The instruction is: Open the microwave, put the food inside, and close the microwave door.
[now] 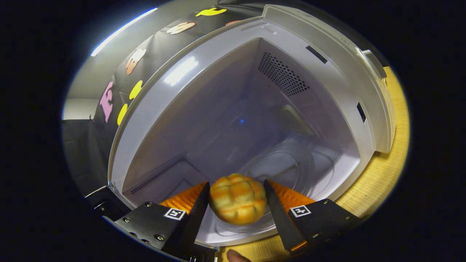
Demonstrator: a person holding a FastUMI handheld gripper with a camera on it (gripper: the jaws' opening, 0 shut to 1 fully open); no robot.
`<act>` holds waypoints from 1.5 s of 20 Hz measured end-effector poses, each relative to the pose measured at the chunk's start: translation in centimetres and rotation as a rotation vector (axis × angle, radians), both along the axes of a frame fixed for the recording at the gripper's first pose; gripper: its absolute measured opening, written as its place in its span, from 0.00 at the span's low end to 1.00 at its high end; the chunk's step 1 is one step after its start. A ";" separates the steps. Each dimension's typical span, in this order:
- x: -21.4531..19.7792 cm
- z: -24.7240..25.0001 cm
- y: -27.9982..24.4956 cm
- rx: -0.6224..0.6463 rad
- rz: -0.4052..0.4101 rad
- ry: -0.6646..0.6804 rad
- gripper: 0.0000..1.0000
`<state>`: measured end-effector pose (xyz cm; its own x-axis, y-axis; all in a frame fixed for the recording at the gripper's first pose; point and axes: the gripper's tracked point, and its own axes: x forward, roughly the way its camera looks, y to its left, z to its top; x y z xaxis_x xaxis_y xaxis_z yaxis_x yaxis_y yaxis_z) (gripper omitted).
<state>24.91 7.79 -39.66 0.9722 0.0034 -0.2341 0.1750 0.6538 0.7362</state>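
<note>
A golden bread bun [237, 198] with a scored top sits between my two fingers, and my gripper [236, 189] is shut on it, one finger pressing each side. The bun hangs over the front edge of the glass turntable [291, 167] inside the open white microwave [204, 109]. The cavity gapes just ahead of the fingers, with a perforated vent on its back wall. The microwave door [105, 207] is swung open beside the finger at the hinge side.
The microwave stands on a light wooden table [386, 174] that runs along its control-panel side and under my fingers. Black booth cloth hangs behind and beside the oven. A fingertip of a person [236, 256] peeks in below the gripper.
</note>
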 end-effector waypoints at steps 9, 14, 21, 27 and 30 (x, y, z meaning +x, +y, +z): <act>-1.3 1.9 0.9 -0.134 0.008 -0.018 0.95; -5.7 7.2 2.8 -0.159 0.105 -0.054 0.95; -20.4 20.2 7.0 -0.233 0.392 -0.273 0.95; -34.4 25.8 12.7 -0.308 0.705 -0.483 0.95; -38.4 26.2 15.5 -0.378 0.804 -0.542 0.95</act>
<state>-13.48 23.31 -13.45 0.6909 0.7140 0.1130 -0.7074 0.6357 0.3090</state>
